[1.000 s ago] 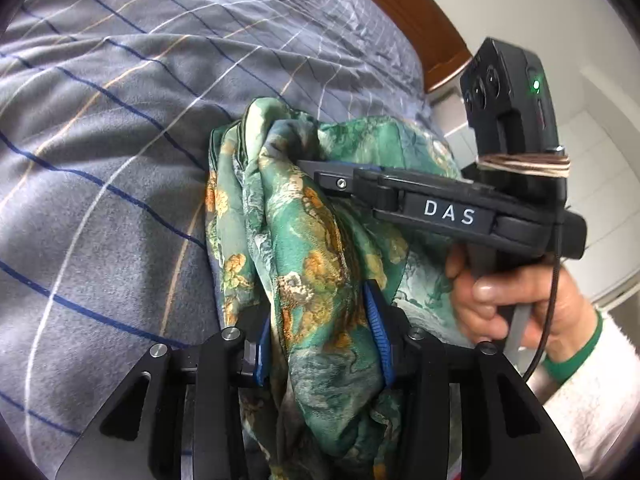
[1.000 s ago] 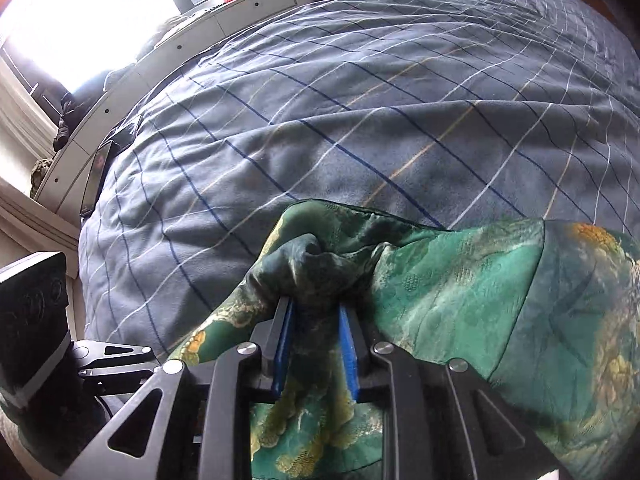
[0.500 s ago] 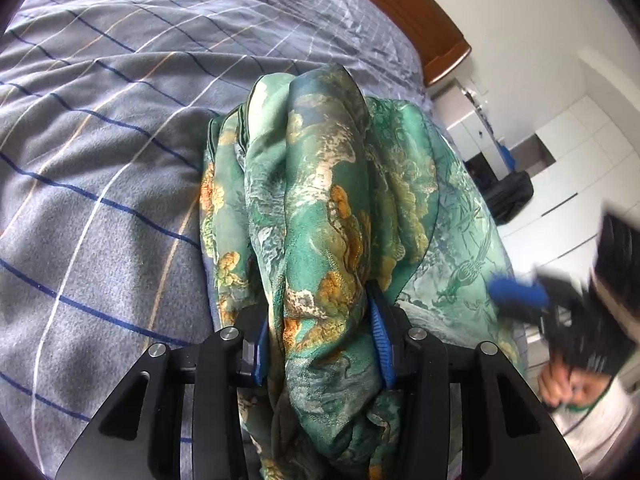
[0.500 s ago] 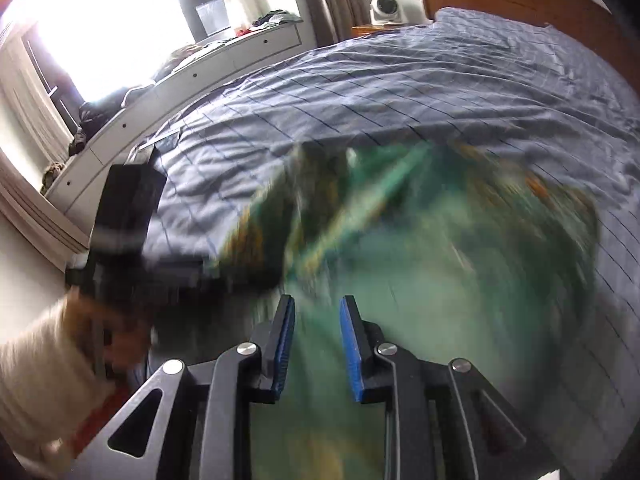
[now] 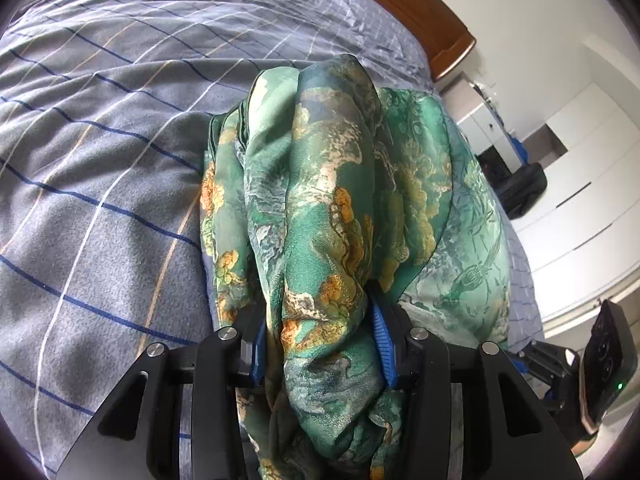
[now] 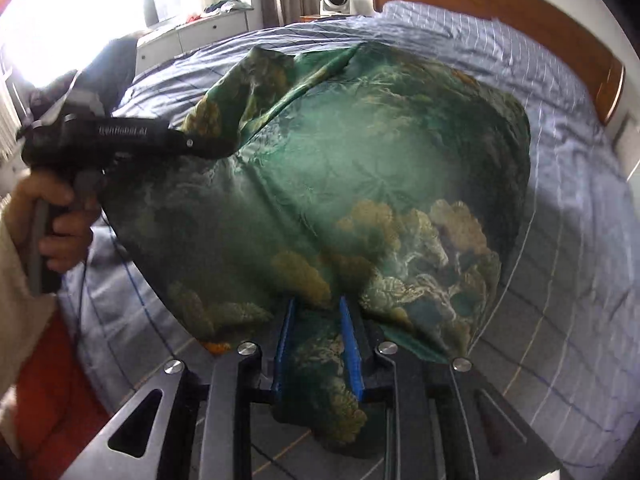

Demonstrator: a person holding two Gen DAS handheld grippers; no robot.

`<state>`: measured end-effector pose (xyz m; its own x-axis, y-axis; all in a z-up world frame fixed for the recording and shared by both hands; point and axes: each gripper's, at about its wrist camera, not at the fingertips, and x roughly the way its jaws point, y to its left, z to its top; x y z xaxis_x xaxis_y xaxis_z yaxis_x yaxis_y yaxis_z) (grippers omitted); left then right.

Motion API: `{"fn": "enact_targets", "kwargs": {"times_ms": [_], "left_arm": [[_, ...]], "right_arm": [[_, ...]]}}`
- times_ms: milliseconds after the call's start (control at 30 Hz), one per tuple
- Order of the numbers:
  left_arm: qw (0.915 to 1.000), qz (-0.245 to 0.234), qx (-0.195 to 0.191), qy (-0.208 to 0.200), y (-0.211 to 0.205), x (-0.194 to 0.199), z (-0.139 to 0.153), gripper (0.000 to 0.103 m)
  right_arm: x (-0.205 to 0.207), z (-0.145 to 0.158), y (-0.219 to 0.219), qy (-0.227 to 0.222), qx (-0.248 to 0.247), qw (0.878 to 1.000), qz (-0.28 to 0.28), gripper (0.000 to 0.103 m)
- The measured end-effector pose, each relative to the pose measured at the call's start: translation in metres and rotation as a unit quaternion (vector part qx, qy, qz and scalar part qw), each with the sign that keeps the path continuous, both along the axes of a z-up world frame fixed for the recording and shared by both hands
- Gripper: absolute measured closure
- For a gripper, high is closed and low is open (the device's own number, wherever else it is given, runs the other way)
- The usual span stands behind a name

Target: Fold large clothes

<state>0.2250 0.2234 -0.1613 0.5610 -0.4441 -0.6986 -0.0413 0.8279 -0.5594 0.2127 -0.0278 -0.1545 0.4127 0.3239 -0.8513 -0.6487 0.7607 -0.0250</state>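
A green garment with orange and cream print hangs over the striped blue-grey duvet. My left gripper is shut on a thick bunch of it, and the folds rise in a hump ahead of the blue pads. In the right wrist view the garment spreads as a wide sheet above the bed. My right gripper is shut on its near edge. The left gripper bites the far left corner, held by a person's hand. The right gripper's camera housing shows low at the right.
A wooden headboard closes the far end of the bed. White wardrobes and a black bag stand beyond the bed's right side. A white dresser sits under the bright window, with red floor covering beside the bed.
The right gripper has swung away from the left one, from beside the bunch to the lower right. The garment has been drawn out from a bundle into a wide sheet between them.
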Motion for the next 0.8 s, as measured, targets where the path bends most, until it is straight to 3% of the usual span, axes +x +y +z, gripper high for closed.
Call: {"fn": "enact_targets", "kwargs": {"times_ms": [567, 667, 733, 767, 800], "left_arm": [[0.9998, 0.016, -0.006, 0.007, -0.004, -0.002, 0.004, 0.054], [0.9996, 0.025, -0.015, -0.003, -0.002, -0.013, 0.016, 0.043], [0.9991, 0.038, -0.017, -0.013, 0.003, -0.03, 0.033, 0.027], [0.9988, 0.044, -0.014, -0.02, 0.007, -0.037, 0.039, 0.017], [0.998, 0.05, -0.015, -0.034, 0.014, -0.048, 0.046, 0.013]], "right_arm": [[-0.012, 0.003, 0.006, -0.029, -0.019, 0.999, -0.01, 0.079], [-0.02, 0.015, 0.002, -0.034, -0.009, 0.999, -0.015, 0.075], [-0.025, 0.03, -0.007, -0.03, 0.013, 0.999, -0.019, 0.061], [-0.027, 0.038, -0.013, -0.032, 0.026, 0.999, -0.024, 0.058], [-0.029, 0.046, -0.017, -0.035, 0.037, 0.998, -0.027, 0.057]]}}
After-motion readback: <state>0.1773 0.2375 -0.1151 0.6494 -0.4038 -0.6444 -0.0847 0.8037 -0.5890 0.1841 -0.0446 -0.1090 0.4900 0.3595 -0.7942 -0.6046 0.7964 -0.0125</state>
